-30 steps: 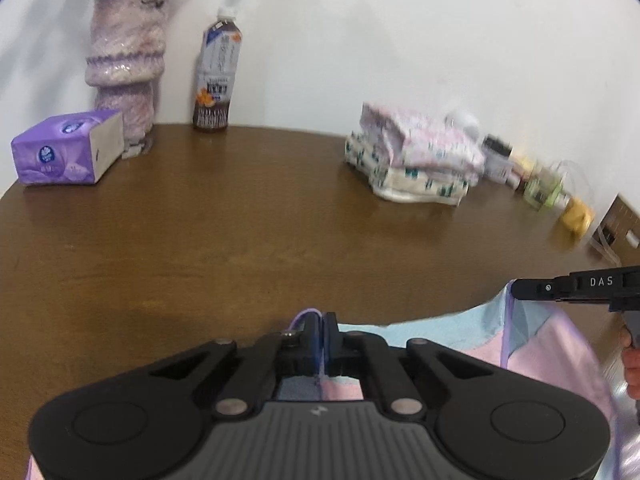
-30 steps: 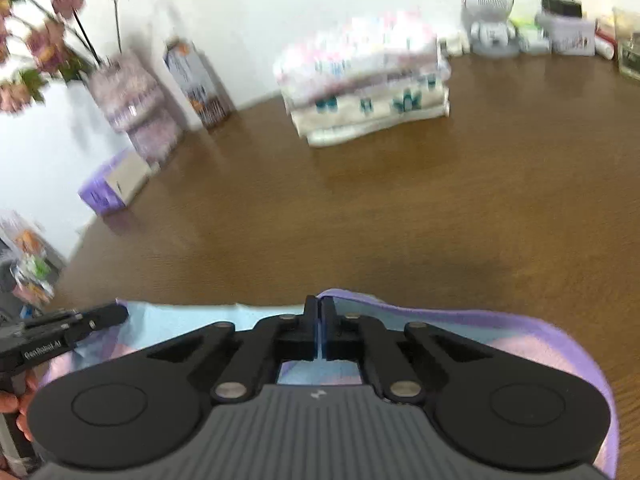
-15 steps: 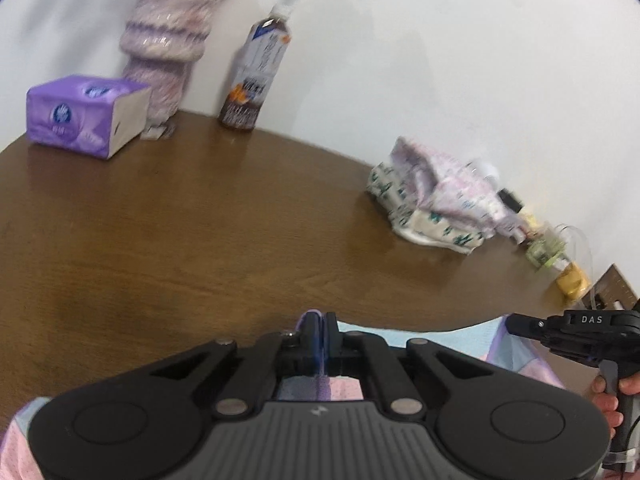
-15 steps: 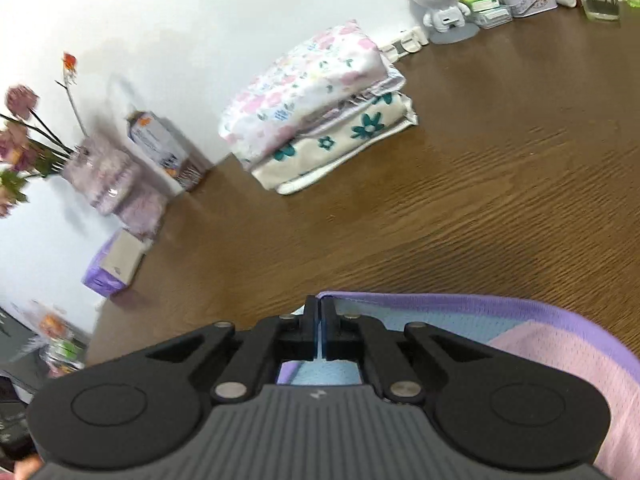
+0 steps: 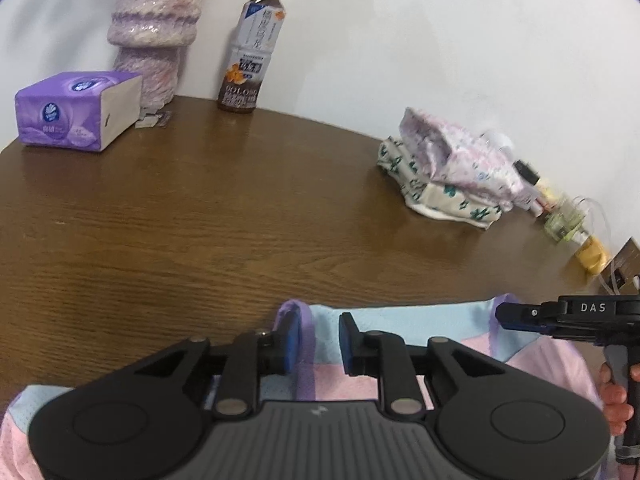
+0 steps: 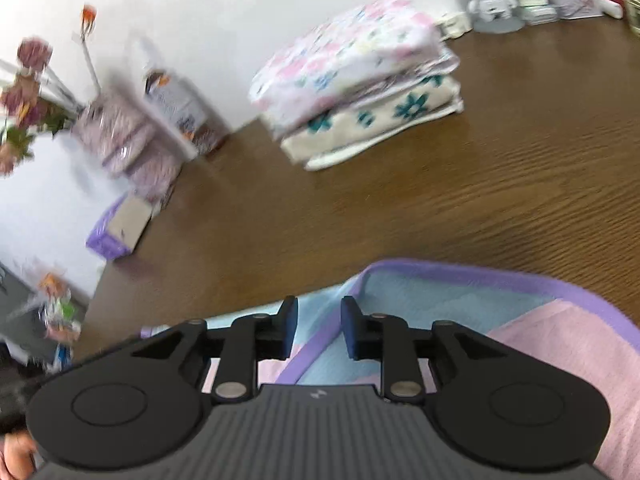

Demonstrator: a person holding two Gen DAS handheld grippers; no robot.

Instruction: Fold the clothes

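Note:
A pink and light-blue garment with purple trim [image 5: 408, 322] lies on the brown table [image 5: 200, 240] at the near edge. My left gripper [image 5: 314, 342] is open over its purple-edged left corner, the cloth lying loose between the fingers. My right gripper [image 6: 319, 328] is open over the garment [image 6: 460, 300] by a purple-trimmed fold; it also shows in the left wrist view [image 5: 520, 316] at the garment's right corner. A stack of folded floral clothes [image 5: 448, 168] sits at the back right, also seen in the right wrist view [image 6: 360, 80].
A purple tissue box [image 5: 76, 110], a knitted vase [image 5: 156, 36] and a drink bottle [image 5: 250, 48] stand at the back left by the wall. Small jars and bottles [image 5: 568, 224] crowd the far right. A white speaker and boxes [image 6: 496, 4] line the back.
Both grippers were shut on the garment's purple edge; both have opened and let it go. The garment now rests on the table.

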